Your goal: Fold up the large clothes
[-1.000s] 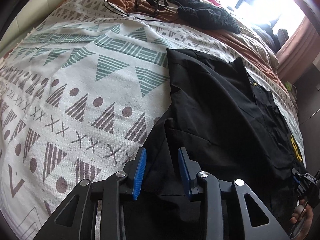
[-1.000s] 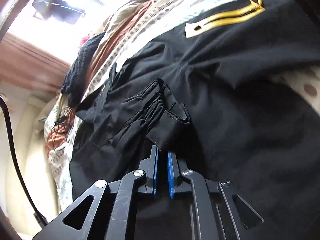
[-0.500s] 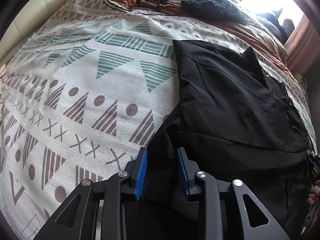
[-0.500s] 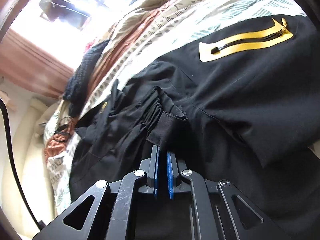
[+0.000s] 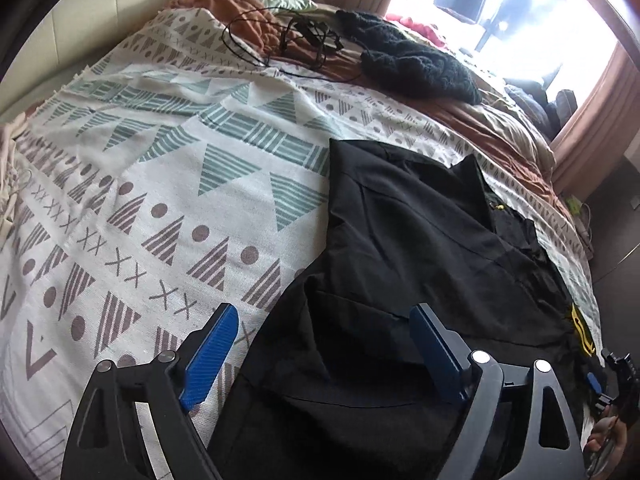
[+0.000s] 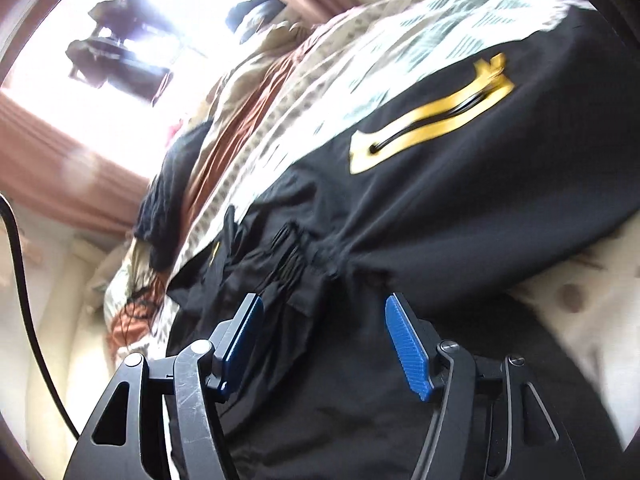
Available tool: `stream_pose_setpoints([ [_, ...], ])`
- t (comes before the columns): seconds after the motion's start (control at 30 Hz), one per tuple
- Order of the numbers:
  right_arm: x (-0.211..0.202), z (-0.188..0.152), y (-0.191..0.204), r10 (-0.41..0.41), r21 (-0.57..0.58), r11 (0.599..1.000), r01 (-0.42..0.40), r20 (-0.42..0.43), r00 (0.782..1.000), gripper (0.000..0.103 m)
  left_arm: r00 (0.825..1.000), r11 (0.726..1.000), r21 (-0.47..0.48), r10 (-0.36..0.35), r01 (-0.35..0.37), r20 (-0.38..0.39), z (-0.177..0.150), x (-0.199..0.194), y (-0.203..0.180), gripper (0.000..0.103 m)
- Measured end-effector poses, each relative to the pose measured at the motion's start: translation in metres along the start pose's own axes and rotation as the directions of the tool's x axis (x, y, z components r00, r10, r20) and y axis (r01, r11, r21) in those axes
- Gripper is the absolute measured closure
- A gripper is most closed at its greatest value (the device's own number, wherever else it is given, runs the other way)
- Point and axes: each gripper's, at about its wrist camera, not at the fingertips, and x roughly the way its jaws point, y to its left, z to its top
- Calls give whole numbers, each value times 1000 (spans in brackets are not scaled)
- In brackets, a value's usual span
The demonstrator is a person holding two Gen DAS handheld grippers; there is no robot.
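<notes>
Black garment (image 5: 420, 264) spread flat across the right half of the bed (image 5: 60, 92), on a white blanket (image 5: 160, 184) printed with teal and brown triangles, dots and crosses; folded edges layered, upper corner reaching toward the rust-coloured sheet (image 5: 472, 116). Left hand-held gripper (image 5: 324, 344) with blue pads well apart, jaws just opened, left pad over the blanket, right pad over the cloth, garment's near edge lying between them but not pressed. Right hand-held gripper (image 6: 324, 336) likewise apart, jaws just opened, hovering above gathered black cloth with a bunched, pleated section (image 6: 292, 256) just ahead of the pads, nothing clamped. Yellow zip pocket (image 6: 432, 120) on the garment's far part in the right wrist view, somewhat blurred. Dark knitted item (image 5: 416, 60) and a tangle of black cable (image 5: 296, 40) at the head of the bed, well apart from the garment. Bright window (image 5: 512, 12) with reddish curtain (image 5: 596, 100) beyond. Fingers (image 5: 604, 440) of a hand visible at the lower right edge of the left wrist view, beside part of the other gripper.
</notes>
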Motion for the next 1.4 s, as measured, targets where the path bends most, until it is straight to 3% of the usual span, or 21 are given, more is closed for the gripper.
stream_pose_setpoints([
  [0.2, -44, 8, -34, -49, 84, 996, 40, 110, 993, 39, 996, 998, 17, -62, 61, 58, -4, -20, -20, 15],
  [0.3, -64, 12, -62, -101, 181, 981, 71, 166, 981, 39, 995, 998, 38, -58, 55, 83, -7, -26, -29, 15],
  [0.53, -90, 22, -114, -144, 333, 941, 63, 225, 964, 44, 997, 996, 75, -52, 47, 59, -16, -18, -42, 15],
  [0.67, -88, 27, -126, -164, 362, 929, 71, 234, 958, 49, 997, 995, 87, -55, 51, 48, -21, -14, -46, 15],
  [0.73, -84, 28, -132, -180, 380, 921, 79, 237, 955, 60, 998, 995, 94, -46, 41, 50, -21, -13, -47, 15],
  [0.83, -71, 29, -144, -188, 419, 904, 82, 218, 958, 64, 998, 996, 84, -41, 37, 37, -23, -9, -45, 15],
  [0.97, -69, 33, -147, -181, 416, 906, 72, 229, 956, 65, 998, 997, 71, -43, 40, 37, -22, -9, -40, 15],
  [1.2, -77, 6, -155, -110, 532, 846, -29, 228, 967, 67, 998, 996, 81, -48, 46, 27, -23, -8, -41, 15],
  [1.3, -80, 10, -161, -135, 535, 844, -32, 269, 954, 68, 999, 996, 83, -45, 42, 28, -23, -7, -40, 15],
  [1.4, -81, 16, -167, -184, 529, 848, -6, 306, 934, 83, 999, 997, 71, -41, 39, 28, -22, -6, -37, 15],
])
